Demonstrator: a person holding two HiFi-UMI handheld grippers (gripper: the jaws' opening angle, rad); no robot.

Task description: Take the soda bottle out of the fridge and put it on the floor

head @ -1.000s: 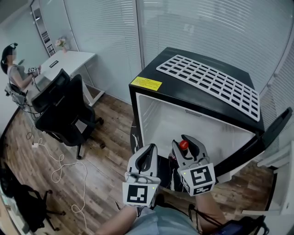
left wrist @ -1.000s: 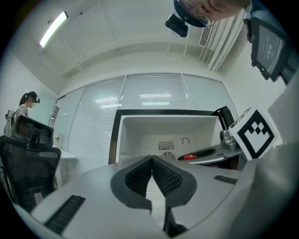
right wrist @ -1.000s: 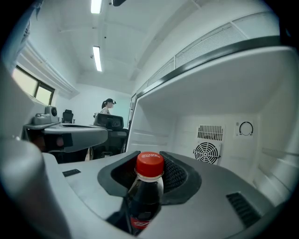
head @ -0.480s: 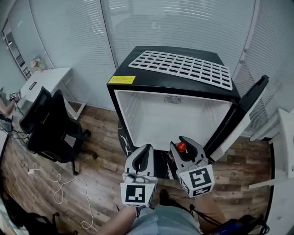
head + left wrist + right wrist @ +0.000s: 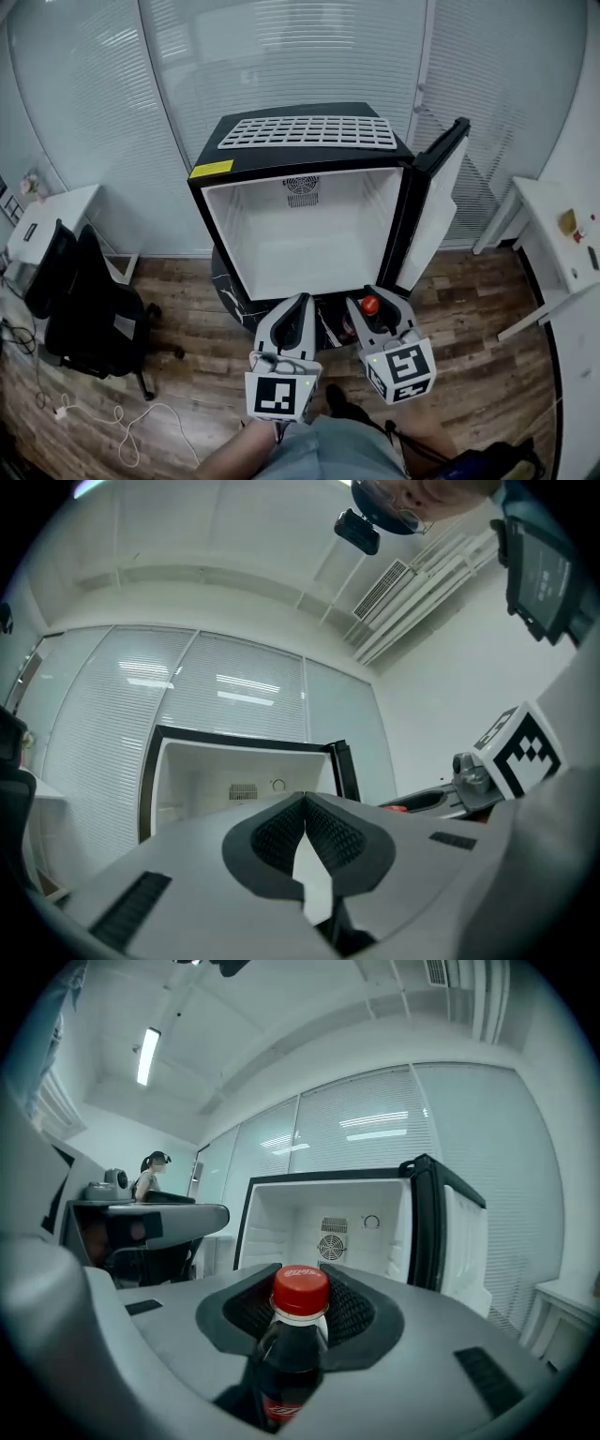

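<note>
Fridge (image 5: 309, 234) now stands squarely ahead with its door open at the right; a second ago it sat skewed, off to the right. One soda bottle (image 5: 296, 1335), red-capped, stays clamped upright in the right tongs (image 5: 380, 298), outside the fridge and above the floor (image 5: 187, 394). The left tongs (image 5: 305, 803) are pressed together, empty. One rack (image 5: 309, 132) lies atop the fridge.
</note>
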